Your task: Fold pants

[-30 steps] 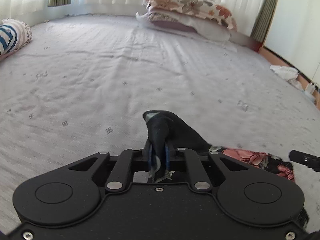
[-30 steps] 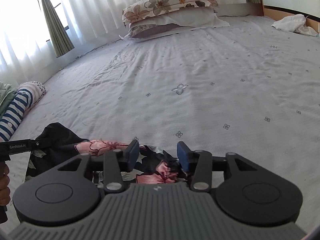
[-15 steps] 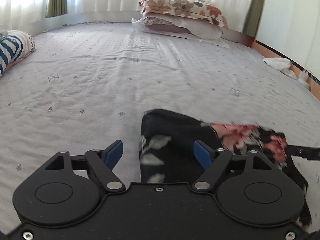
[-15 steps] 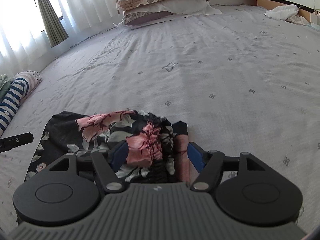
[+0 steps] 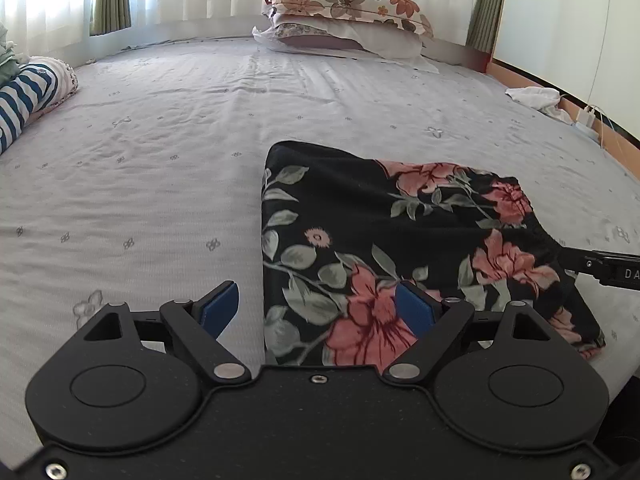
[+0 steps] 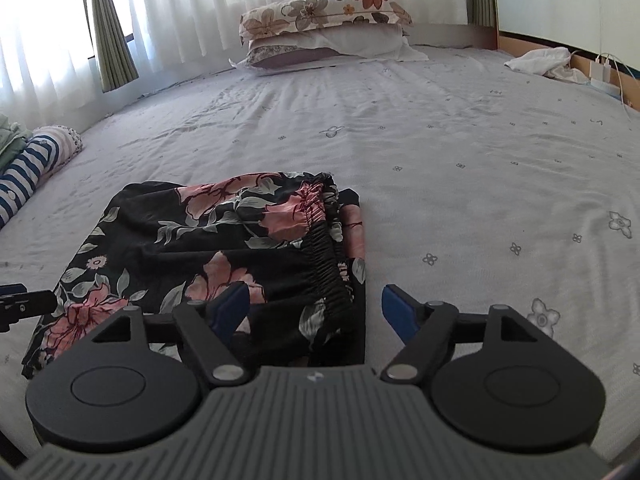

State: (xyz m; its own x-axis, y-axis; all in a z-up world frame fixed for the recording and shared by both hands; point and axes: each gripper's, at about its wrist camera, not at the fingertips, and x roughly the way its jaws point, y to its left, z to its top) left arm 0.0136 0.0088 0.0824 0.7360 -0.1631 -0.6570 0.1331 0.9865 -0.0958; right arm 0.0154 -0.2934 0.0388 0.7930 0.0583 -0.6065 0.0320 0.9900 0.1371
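The pants (image 5: pixel 400 240) lie folded in a flat packet near the front edge of the bed (image 5: pixel 160 140), with the long side running left to right and the elastic waistband at the right end. Both the left gripper (image 5: pixel 320 308) and the right gripper (image 6: pixel 316 308) are opening, with nothing pinched between the jaws. To finish well, I think both should draw back level, so no pad catches the cloth and spoils the fold.

One pair of folded pants (image 5: pixel 400 240) lay before two tongs; two stacked pillows (image 5: pixel 344 20) sat beyond.
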